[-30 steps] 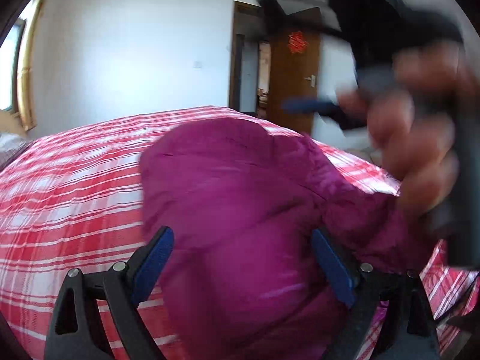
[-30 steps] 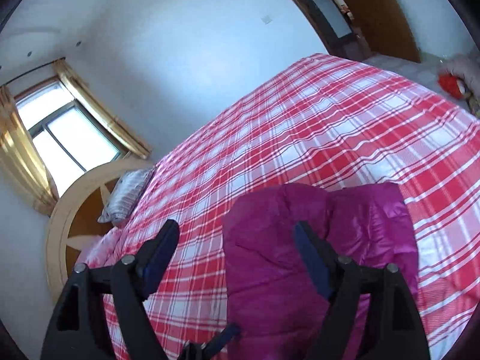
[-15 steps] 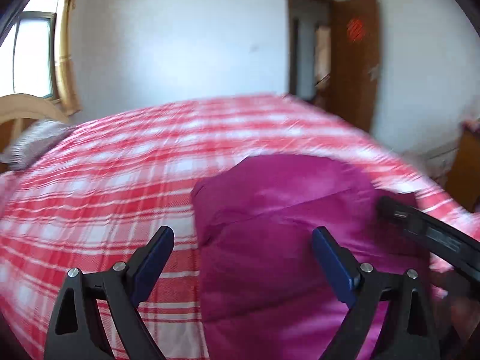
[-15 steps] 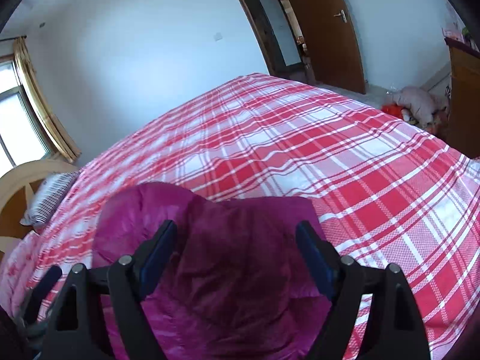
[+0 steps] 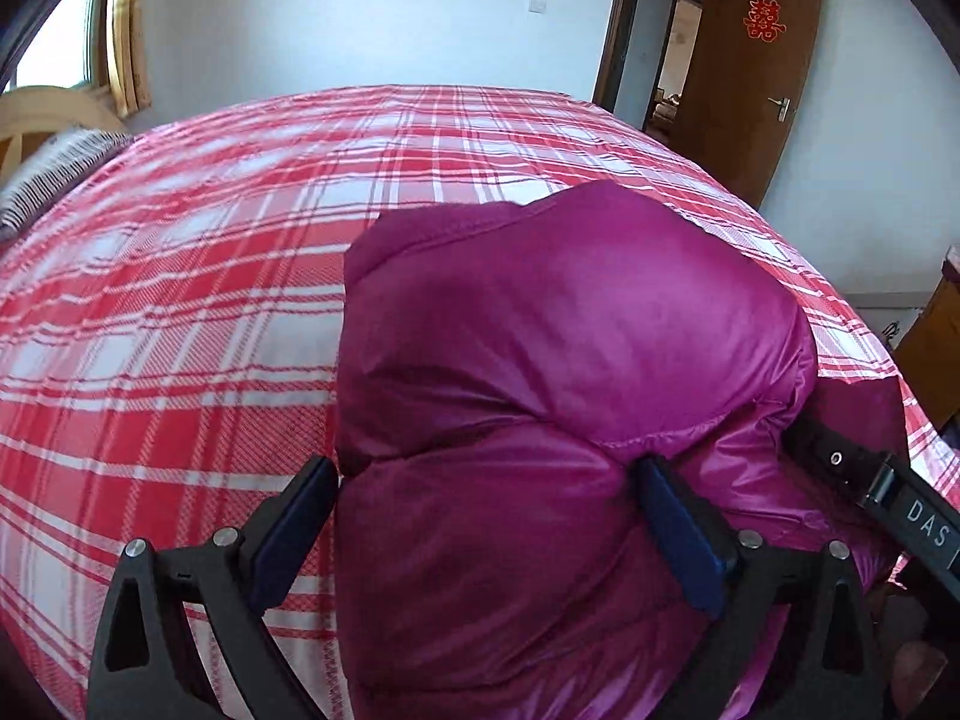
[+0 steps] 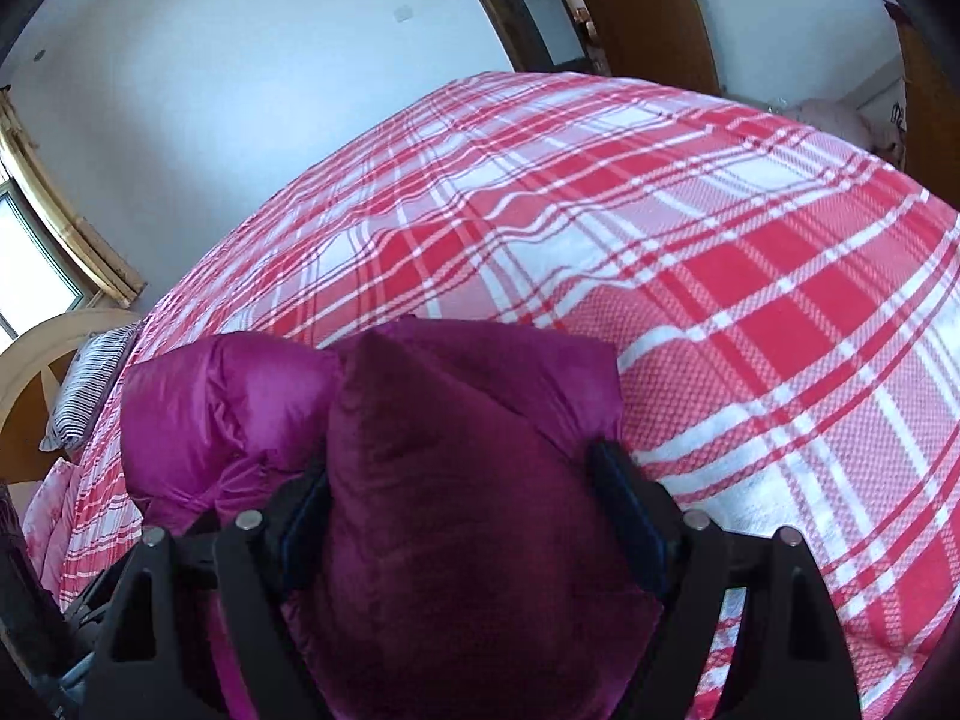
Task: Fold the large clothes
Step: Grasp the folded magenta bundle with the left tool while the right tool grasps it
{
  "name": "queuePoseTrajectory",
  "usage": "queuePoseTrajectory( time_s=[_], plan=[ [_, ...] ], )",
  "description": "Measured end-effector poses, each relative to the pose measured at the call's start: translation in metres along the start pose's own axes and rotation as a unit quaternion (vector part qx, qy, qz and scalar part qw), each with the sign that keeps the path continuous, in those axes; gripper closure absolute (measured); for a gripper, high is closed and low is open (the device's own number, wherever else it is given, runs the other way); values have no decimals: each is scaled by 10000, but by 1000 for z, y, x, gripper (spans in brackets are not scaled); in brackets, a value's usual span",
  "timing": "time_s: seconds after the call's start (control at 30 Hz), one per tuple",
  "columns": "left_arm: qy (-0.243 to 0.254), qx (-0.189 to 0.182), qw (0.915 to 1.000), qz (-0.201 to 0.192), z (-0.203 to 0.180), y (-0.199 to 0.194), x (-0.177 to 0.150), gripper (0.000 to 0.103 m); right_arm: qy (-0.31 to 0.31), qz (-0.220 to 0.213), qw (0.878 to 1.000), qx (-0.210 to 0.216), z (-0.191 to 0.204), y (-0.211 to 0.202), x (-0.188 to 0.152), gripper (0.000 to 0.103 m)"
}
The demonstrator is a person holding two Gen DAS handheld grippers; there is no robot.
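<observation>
Red-and-white plaid bedspread (image 5: 180, 300) has the puffy magenta down jacket (image 5: 540, 360) bunched on it. My left gripper (image 5: 486, 510) is opening around a fold; my right gripper (image 6: 462, 504) straddles it, spread wide.

Magenta puffer jacket (image 5: 570, 324) on plaid bed (image 5: 210, 276)
</observation>
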State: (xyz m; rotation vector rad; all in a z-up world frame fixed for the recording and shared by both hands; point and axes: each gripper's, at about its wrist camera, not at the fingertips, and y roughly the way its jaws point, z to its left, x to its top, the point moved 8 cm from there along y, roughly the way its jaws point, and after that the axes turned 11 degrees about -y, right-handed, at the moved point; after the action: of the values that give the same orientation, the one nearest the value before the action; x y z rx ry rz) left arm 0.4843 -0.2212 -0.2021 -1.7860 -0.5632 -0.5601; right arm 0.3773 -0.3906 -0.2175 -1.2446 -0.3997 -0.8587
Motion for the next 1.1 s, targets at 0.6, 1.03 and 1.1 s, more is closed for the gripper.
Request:
queuePoseTrajectory(
  time_s=[0.6,1.03,1.1],
  plan=[
    [-1342,-754,9856,-697,16,-62,61,3,-54,-56,10000,-58,1,1,-5,18],
    [-756,45,9971,26,3,10,20,1,-105,8,9999,-58,3,4,-4,16],
    [-797,54,9967,133,5,16,16,1,-147,47,9998,-113,4,6,-5,15]
  ],
)
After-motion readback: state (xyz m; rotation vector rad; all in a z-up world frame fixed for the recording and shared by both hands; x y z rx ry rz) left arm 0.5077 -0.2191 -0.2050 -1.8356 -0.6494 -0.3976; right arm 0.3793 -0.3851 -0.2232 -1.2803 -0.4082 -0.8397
